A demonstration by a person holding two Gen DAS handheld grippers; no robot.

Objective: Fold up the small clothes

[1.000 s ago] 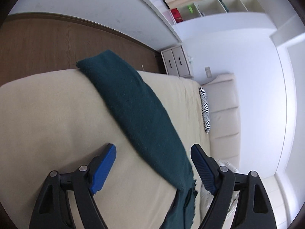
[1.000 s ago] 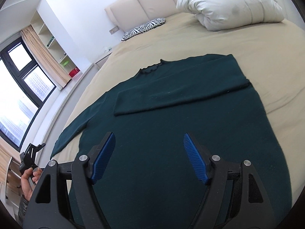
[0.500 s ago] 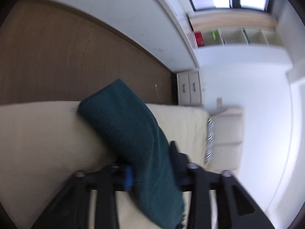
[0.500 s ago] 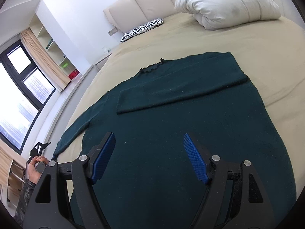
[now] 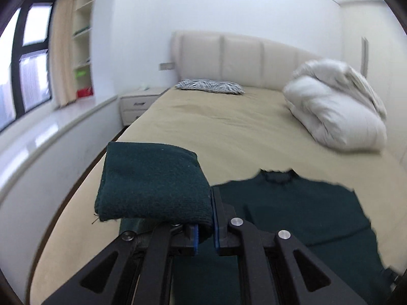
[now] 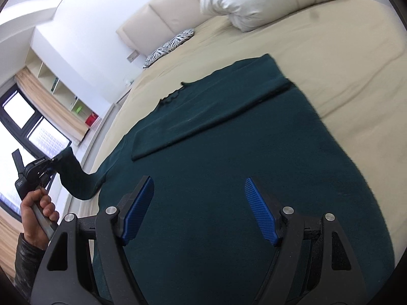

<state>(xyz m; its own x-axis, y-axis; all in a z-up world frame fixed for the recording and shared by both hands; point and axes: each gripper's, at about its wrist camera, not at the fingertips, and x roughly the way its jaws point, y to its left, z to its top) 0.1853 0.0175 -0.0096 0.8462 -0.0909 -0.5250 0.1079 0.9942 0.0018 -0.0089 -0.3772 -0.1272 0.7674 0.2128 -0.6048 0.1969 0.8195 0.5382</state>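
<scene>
A dark green, nubby knit sweater [image 6: 241, 167] lies flat on the smooth beige bed sheet [image 6: 343, 58], one sleeve folded across its chest. The left claw [image 5: 204, 231] pinches the other sleeve's cuff [image 5: 152, 185], lifted off the bed; the right claw [image 6: 201, 208] hovers wide, its ridged blue pads [image 6: 259, 211] empty above the sweater's body.

Left gripper [image 5: 204, 225] clamped tight on a sleeve [image 5: 152, 185], blue pads nearly meeting with the cloth pinched between, cuff end draped over the left finger. Seen from the right wrist camera, raised off the bed at the far left edge, gripped by a bare hand [image 6: 38, 211] wrapped round the handle, dark sleeve cuff at the wrist below; the cloth hangs in a sag from its tip. Pointing forward and somewhat down.

Right gripper [image 6: 199, 208] with jaws standing wide, blue pads well apart, nothing between them, tilted down over the dark cloth without touching it.
</scene>
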